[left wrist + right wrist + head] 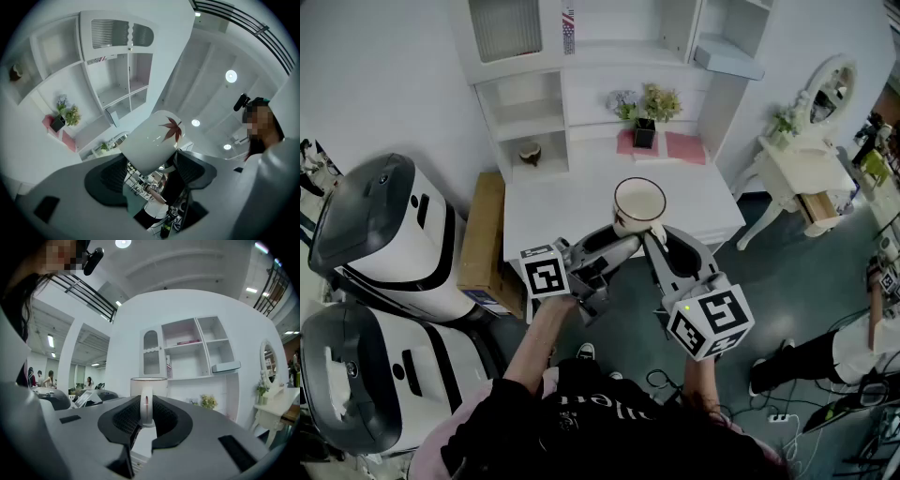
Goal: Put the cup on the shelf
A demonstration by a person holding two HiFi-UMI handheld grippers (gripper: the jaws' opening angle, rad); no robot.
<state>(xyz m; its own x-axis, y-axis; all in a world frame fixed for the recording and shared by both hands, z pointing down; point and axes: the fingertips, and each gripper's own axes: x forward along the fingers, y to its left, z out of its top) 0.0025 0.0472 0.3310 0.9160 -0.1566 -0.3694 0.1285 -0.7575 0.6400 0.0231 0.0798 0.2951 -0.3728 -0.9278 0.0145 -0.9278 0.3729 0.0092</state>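
A white cup [639, 204] with a red leaf print [152, 140] is held in the air in front of the white shelf unit [534, 103]. My right gripper [659, 236] is shut on the cup's handle [146, 408], which stands upright between its pads. My left gripper [609, 248] is open; in the left gripper view the cup's base sits just past its spread jaws, and the pads [108, 182] do not press on it. The right gripper view has the shelf unit [187, 348] beyond the cup [149, 386], with open compartments.
A white desk [572, 202] below the shelf carries a potted plant [645, 127] and pink books [686, 147]. Two large white machines [384, 234] and a cardboard box [483, 234] stand at the left. A white dressing table with a mirror [811, 159] stands at the right.
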